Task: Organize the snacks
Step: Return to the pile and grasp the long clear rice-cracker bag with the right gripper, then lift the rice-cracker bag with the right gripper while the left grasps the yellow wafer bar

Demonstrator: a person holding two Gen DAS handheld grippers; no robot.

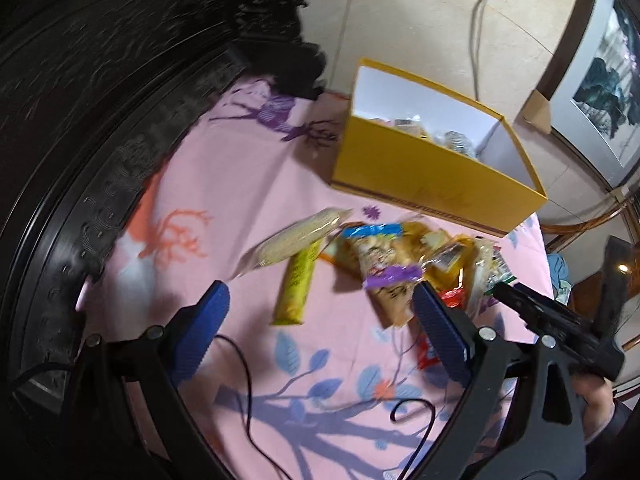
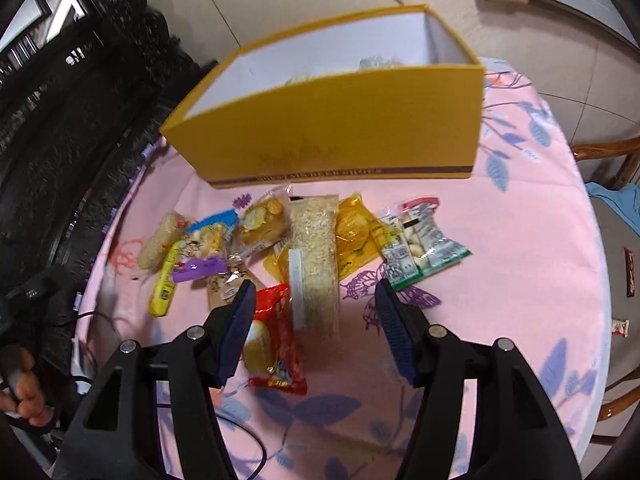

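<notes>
A yellow box (image 2: pixel 340 136) with a white inside stands on the pink tablecloth, with a few snacks in it; it also shows in the left wrist view (image 1: pixel 420 176). Several snack packets lie in front of it. My right gripper (image 2: pixel 316 296) is open above a long pale grain bar (image 2: pixel 316 264) and a red packet (image 2: pixel 272 344). A green-white packet (image 2: pixel 420 244) lies at the right. My left gripper (image 1: pixel 320 300) is open and empty above a yellow stick packet (image 1: pixel 296 288), near a purple-ended packet (image 1: pixel 392 284) and a pale bar (image 1: pixel 288 240).
A dark carved wooden piece (image 1: pixel 100 100) borders the table on the left. Black cables (image 1: pixel 240 380) lie on the cloth near me. A wooden chair (image 2: pixel 616 168) stands at the right table edge. The right gripper's body (image 1: pixel 560 320) shows in the left wrist view.
</notes>
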